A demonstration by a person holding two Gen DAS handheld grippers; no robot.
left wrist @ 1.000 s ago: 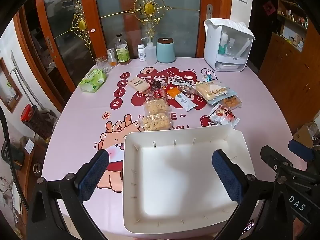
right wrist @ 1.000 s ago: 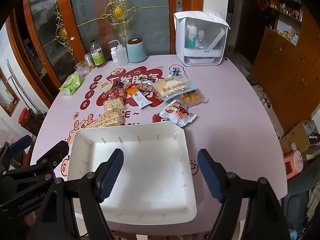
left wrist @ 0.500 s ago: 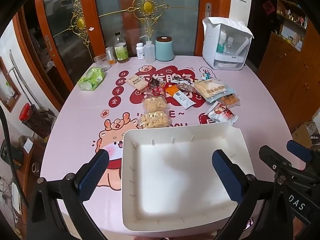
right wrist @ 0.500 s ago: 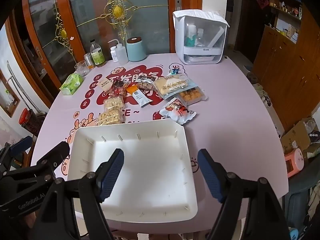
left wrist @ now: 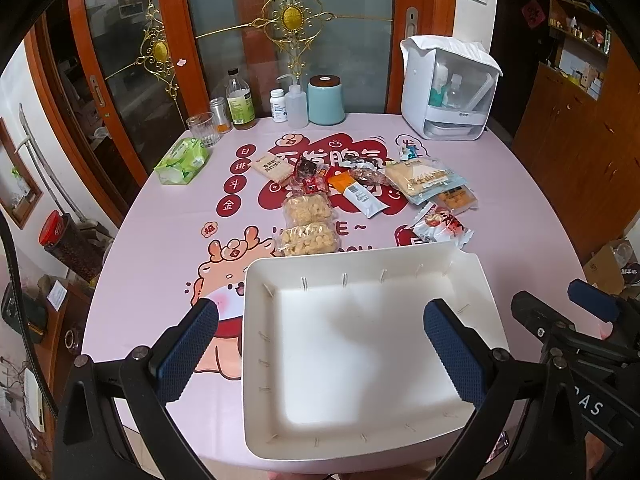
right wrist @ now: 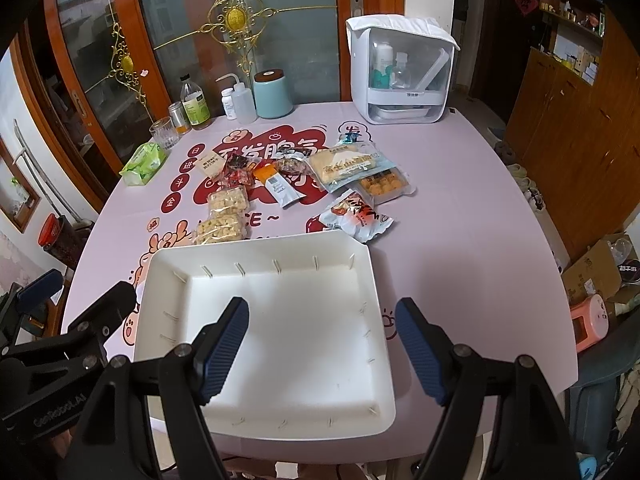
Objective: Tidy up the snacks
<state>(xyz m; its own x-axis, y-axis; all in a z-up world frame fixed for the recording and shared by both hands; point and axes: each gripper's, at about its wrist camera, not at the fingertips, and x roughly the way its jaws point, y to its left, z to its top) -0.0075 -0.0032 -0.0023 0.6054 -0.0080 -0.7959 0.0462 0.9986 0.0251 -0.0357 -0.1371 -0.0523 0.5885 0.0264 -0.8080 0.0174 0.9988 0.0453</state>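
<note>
A white empty tray (left wrist: 256,344) sits at the near edge of the pink table; it also shows in the right wrist view (right wrist: 260,248). Beyond it lie several snack packets: two clear packs of puffed snacks (left wrist: 307,236), an orange-and-white bar (left wrist: 356,194), a large flat biscuit bag (left wrist: 424,178), a red-and-white bag (left wrist: 440,226) touching the tray's far right corner. My left gripper (left wrist: 320,354) is open above the tray's near part. My right gripper (right wrist: 322,346) is open, also above the tray's near part. Both are empty.
At the table's back stand a glass (left wrist: 203,129), bottles (left wrist: 240,100), a teal canister (left wrist: 326,100) and a white storage box (left wrist: 448,88). A green tissue pack (left wrist: 182,160) lies at the left. A wooden cabinet (right wrist: 580,112) stands to the right.
Both cameras have drawn back and risen slightly, so the tray and snacks sit a little farther away. Both grippers stay open and nothing on the table has moved.
</note>
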